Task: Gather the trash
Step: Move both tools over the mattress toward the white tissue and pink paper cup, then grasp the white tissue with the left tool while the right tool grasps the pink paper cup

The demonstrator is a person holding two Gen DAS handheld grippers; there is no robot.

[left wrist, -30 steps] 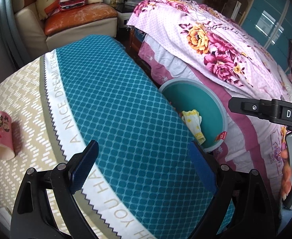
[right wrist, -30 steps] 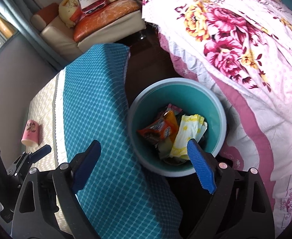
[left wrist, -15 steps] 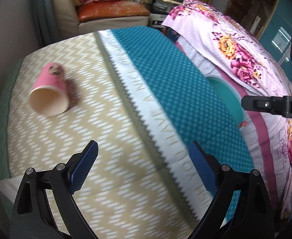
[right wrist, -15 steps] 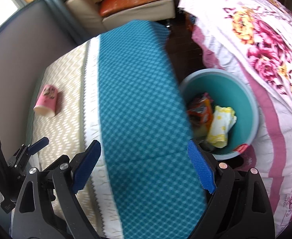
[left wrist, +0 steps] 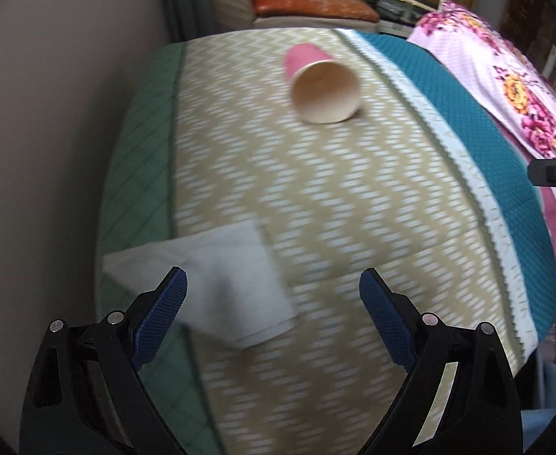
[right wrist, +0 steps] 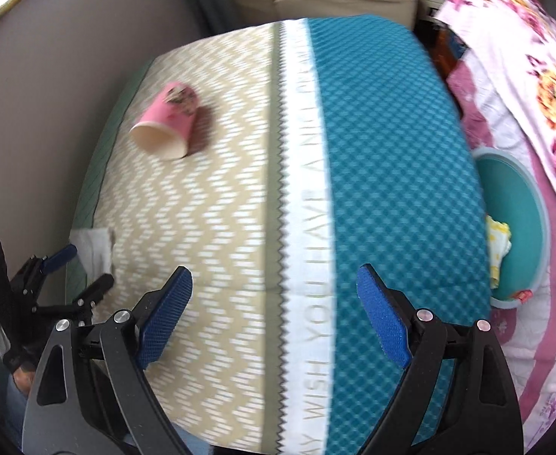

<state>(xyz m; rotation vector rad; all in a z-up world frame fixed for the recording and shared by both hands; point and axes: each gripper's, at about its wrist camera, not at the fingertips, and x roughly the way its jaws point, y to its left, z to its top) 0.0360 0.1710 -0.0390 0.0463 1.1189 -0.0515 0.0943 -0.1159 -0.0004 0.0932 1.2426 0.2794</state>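
A pink paper cup [left wrist: 321,89] lies empty on its side on the patterned bed cover [right wrist: 209,204]; the teal bin [right wrist: 520,223] beside it holds yellow wrapping [right wrist: 498,242]. Left gripper [left wrist: 272,318] and right gripper [right wrist: 274,314] hover wide open, holding nothing.

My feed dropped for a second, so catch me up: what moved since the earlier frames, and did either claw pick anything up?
Both claws swung away from the teal trash bin, across the bedspread toward its beige side. The left claw now hovers over a white tissue, with the tipped pink paper cup ahead. Nothing was grasped or released. The right claw stays open and empty; cup, tissue and bin have not moved.
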